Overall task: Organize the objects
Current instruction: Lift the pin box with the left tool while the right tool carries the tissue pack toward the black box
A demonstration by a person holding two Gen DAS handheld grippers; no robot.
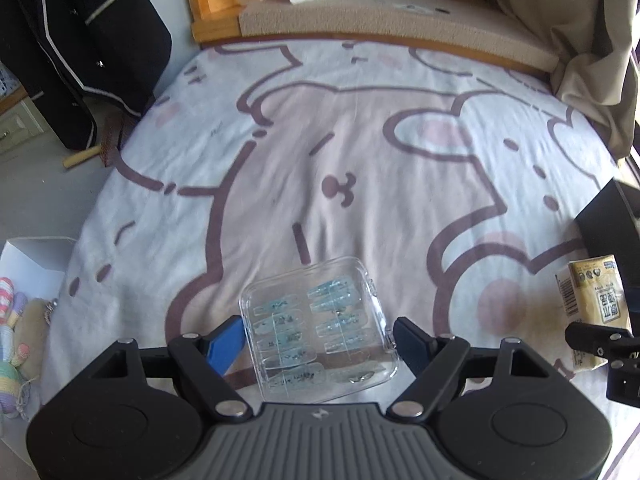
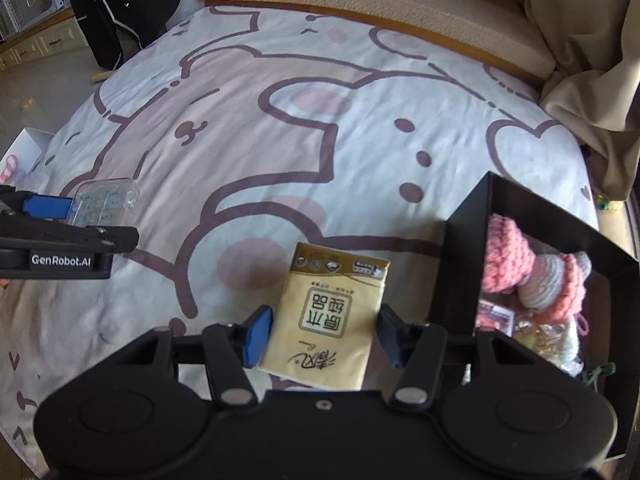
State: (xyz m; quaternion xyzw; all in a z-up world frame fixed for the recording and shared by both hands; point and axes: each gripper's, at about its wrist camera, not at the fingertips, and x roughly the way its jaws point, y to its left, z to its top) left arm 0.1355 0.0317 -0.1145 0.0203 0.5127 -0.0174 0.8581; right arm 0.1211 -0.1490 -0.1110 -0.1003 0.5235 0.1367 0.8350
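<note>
A clear plastic case of blue press-on nails (image 1: pixel 320 328) lies on the bed between the blue pads of my left gripper (image 1: pixel 318 344), which is open around it. The case also shows at the left of the right wrist view (image 2: pixel 105 200). A yellow tissue pack (image 2: pixel 330 316) lies on the bed between the pads of my right gripper (image 2: pixel 324 334), which is open around it. The pack shows at the right edge of the left wrist view (image 1: pixel 596 308).
A black box (image 2: pixel 500 216) holding pink knitted toys (image 2: pixel 532 272) stands right of the tissue pack. A white box (image 1: pixel 36 256) with knitted toys sits on the floor left of the bed. A dark jacket (image 1: pixel 80 40) hangs at far left. A beige curtain (image 1: pixel 600 60) hangs at right.
</note>
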